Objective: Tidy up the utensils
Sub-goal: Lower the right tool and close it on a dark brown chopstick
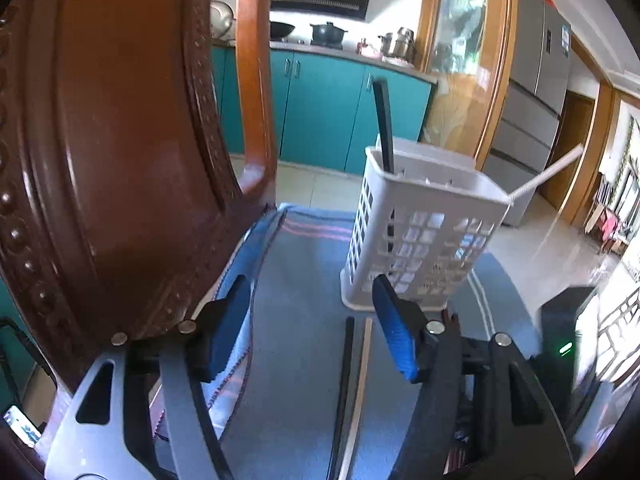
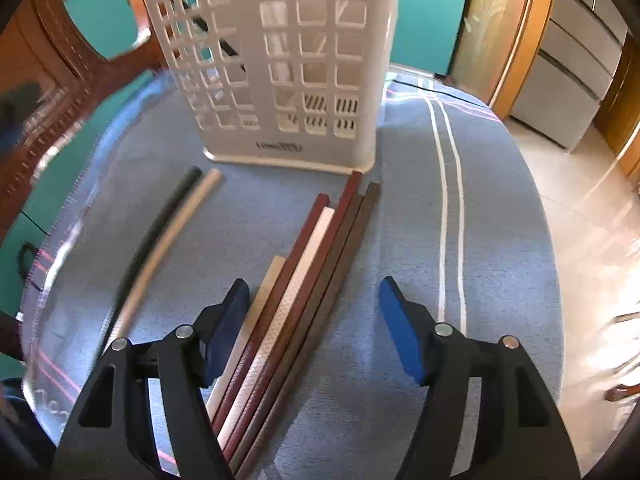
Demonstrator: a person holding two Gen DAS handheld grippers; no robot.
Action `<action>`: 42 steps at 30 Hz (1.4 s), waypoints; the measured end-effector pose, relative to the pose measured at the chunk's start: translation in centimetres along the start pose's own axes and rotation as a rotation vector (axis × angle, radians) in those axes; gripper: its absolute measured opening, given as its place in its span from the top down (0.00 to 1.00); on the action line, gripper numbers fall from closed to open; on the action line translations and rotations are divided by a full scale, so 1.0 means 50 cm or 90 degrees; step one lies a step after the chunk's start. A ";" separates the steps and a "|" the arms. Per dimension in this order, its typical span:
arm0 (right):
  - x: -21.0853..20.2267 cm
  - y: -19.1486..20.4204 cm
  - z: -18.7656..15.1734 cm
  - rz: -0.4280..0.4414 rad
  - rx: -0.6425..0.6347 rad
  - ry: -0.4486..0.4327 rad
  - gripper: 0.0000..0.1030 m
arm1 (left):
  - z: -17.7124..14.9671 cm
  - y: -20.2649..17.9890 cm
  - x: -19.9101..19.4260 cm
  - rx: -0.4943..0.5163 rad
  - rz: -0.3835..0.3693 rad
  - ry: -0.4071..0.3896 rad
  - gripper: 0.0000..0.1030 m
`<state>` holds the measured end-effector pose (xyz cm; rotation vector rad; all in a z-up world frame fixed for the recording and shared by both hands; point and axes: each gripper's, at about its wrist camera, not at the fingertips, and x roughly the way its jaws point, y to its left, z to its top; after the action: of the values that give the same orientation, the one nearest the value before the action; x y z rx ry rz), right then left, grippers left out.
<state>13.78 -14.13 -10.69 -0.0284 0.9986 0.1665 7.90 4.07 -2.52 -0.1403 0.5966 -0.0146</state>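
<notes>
White plastic holder [image 2: 280,64] stands upright behind loose chopsticks [image 2: 304,280] on blue cloth [image 2: 400,240].

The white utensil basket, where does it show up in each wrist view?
Left wrist: white utensil basket stands right of centre, beyond the open fingers.
Right wrist: basket fills the top centre, close ahead.
Shared landmark: the black and cream chopstick pair lying on the blue cloth.

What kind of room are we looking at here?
Most likely a home kitchen and dining area: a stovetop with pots above teal cabinets, a tall grey fridge, and a cloth-covered table holding chopsticks beside a white utensil basket.
</notes>
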 end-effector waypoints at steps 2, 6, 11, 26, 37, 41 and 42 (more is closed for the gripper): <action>-0.019 -0.017 0.003 0.021 0.017 -0.023 0.36 | -0.004 -0.003 0.009 0.005 0.002 0.017 0.36; -0.033 -0.063 0.016 0.009 0.055 -0.048 0.36 | -0.018 -0.006 0.029 0.008 0.001 0.058 0.36; -0.007 -0.107 0.019 -0.038 0.094 -0.003 0.36 | -0.035 -0.006 0.046 0.013 0.003 0.093 0.36; 0.013 -0.012 0.002 0.014 -0.026 -0.006 0.78 | -0.071 -0.014 0.083 0.015 0.010 0.171 0.33; -0.001 -0.025 0.013 0.050 -0.015 0.018 0.88 | -0.080 -0.013 0.104 0.021 0.016 0.201 0.31; -0.028 -0.059 0.010 0.084 0.033 0.011 0.88 | -0.074 -0.006 0.105 0.014 0.010 0.208 0.31; -0.036 -0.066 0.012 0.089 0.037 0.007 0.88 | -0.072 -0.003 0.105 0.011 0.007 0.208 0.31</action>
<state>13.84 -17.55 -9.04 0.0941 1.0167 0.2649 10.24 3.18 -8.37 -0.1185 0.9225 -0.0332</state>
